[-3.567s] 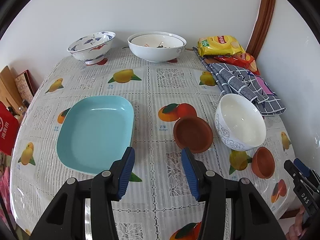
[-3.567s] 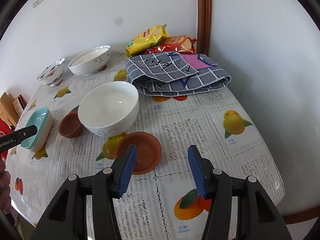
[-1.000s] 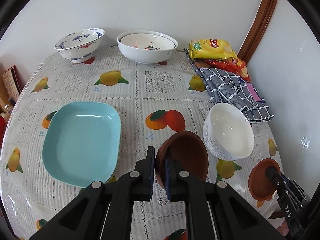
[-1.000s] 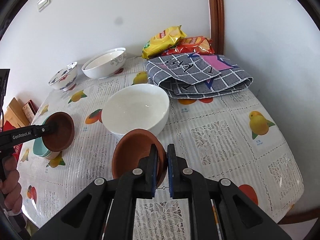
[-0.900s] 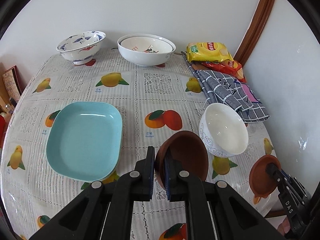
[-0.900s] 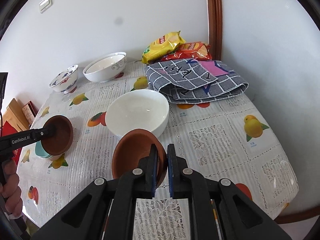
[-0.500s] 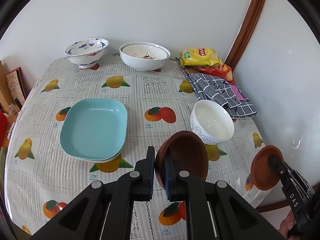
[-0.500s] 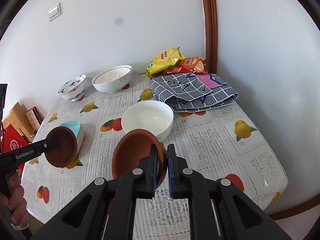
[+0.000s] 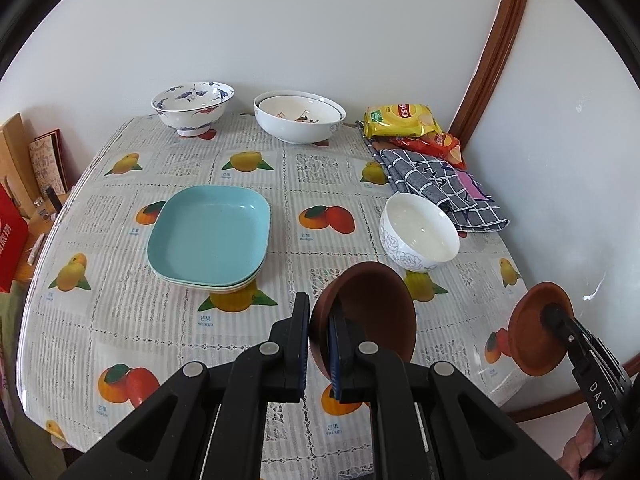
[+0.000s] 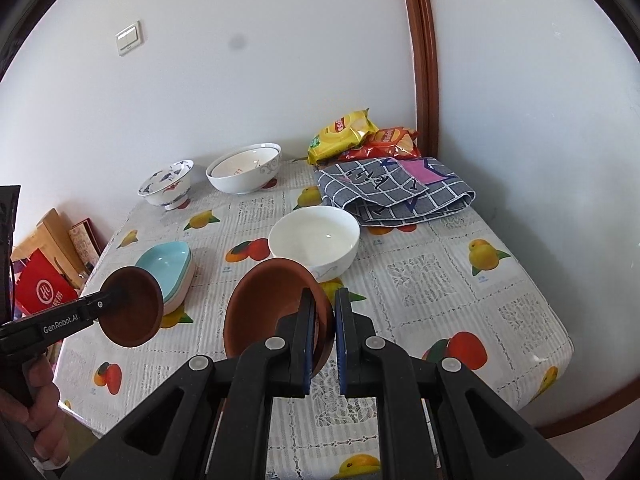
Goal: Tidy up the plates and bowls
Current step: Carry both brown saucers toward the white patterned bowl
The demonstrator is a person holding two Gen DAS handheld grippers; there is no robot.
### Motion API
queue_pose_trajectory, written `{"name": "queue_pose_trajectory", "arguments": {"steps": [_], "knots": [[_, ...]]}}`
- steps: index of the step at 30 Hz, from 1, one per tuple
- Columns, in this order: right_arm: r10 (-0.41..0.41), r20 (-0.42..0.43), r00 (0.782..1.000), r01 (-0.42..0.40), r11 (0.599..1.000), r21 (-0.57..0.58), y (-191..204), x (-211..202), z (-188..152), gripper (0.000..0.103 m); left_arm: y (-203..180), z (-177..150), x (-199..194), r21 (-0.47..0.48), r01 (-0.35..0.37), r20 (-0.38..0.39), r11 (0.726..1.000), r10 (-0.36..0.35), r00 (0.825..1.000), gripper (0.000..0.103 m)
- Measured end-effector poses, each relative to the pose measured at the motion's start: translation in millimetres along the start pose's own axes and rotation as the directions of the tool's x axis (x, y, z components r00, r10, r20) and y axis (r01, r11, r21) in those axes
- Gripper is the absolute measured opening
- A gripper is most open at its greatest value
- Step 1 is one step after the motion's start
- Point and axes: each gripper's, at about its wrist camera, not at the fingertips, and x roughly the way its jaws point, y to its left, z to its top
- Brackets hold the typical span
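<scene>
The left gripper (image 9: 319,340) is pinching the rim of a dark brown bowl (image 9: 372,312), pads pressed together on it, holding it tilted clear of the table at the lower centre of the left view. The right gripper (image 10: 321,330) is likewise clamping a terracotta bowl (image 10: 272,304) by its rim, lifted off the cloth at lower centre of the right view.

The fruit-print tablecloth (image 9: 120,288) is covering the table, which is sitting in a white-walled corner with a brown door frame (image 9: 492,52) at upper right. Stacked turquoise plates (image 9: 208,236) are lying centre-left, a nested white bowl pair (image 9: 299,116) and a blue-patterned bowl (image 9: 193,106) at the far edge, a white bowl (image 9: 418,238) just beside a grey checked cloth (image 9: 440,188), with snack bags (image 9: 404,120) behind.

Bare cloth is lying open along the near edge.
</scene>
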Motion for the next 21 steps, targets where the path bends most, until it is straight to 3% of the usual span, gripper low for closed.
{"name": "queue_pose_trajectory", "arguments": {"steps": [21], "knots": [[0.006,0.053,0.999,-0.008,1.000,0.026,-6,-16,6,0.009,-14,-3,-21,0.051,0.022,0.026,0.998,-0.024,0.999,0.009]]}}
